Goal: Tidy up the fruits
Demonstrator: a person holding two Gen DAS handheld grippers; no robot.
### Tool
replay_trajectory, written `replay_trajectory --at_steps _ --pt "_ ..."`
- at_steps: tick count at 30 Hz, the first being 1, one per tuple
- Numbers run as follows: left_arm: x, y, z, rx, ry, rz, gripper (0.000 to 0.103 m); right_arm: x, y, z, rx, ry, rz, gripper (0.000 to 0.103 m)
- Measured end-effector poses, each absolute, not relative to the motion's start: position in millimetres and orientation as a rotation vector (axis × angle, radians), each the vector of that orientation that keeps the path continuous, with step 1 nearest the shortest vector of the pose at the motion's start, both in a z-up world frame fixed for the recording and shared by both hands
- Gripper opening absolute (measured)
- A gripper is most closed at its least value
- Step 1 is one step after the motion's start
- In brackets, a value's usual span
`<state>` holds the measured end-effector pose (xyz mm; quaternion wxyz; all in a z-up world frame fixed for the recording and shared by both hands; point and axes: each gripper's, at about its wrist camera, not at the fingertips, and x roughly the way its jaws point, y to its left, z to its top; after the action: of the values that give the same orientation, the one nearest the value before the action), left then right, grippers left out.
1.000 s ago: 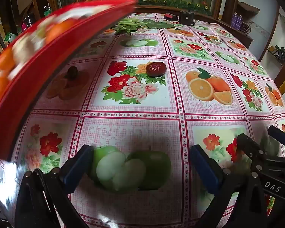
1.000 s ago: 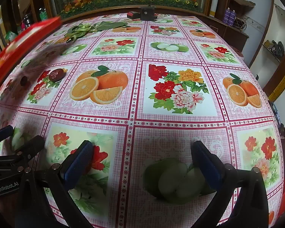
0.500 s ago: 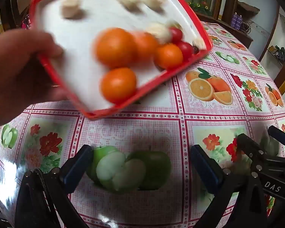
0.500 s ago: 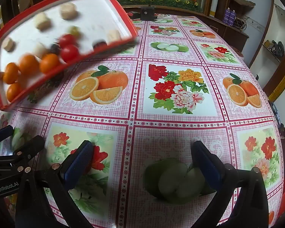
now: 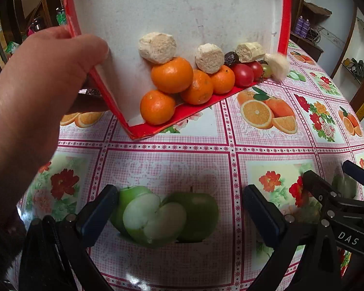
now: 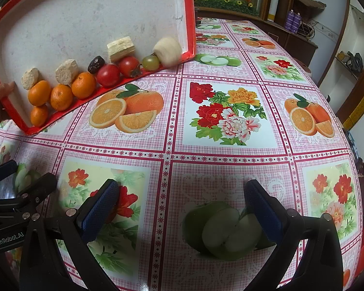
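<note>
A bare hand [image 5: 36, 92] holds a red-rimmed white tray [image 5: 182, 7] tilted steeply over the table, its low edge near the cloth. Several oranges [image 5: 172, 75], two red tomatoes [image 5: 242, 74], a dark date [image 5: 231, 58], a green grape [image 5: 267, 70] and pale cut pieces [image 5: 157, 47] have piled against that low rim. The tray also shows in the right wrist view [image 6: 85, 17] with the oranges [image 6: 60, 97] and tomatoes [image 6: 108, 75]. My left gripper [image 5: 179, 208] and right gripper [image 6: 182, 206] are both open and empty, low over the tablecloth.
The table wears a pink checked cloth [image 6: 230, 150] printed with oranges, flowers and green apples. The right gripper's body [image 5: 339, 208] sits at the right of the left view. Wooden cabinets and a shelf [image 6: 301, 31] stand beyond the table's far edge.
The hand has brought the tray in from the left and tipped it steeply. The fruit has rolled down to the low rim. Both grippers have stayed still.
</note>
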<state>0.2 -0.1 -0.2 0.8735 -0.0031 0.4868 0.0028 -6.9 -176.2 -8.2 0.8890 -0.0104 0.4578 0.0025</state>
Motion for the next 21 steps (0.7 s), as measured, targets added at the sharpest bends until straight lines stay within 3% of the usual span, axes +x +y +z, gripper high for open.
replay_trajectory --at_steps 21 --pt "0.6 1.4 3.9 -0.006 1.017 0.006 0.103 -7.6 -175.9 -8.8 -0.022 0.950 0.005 0.103"
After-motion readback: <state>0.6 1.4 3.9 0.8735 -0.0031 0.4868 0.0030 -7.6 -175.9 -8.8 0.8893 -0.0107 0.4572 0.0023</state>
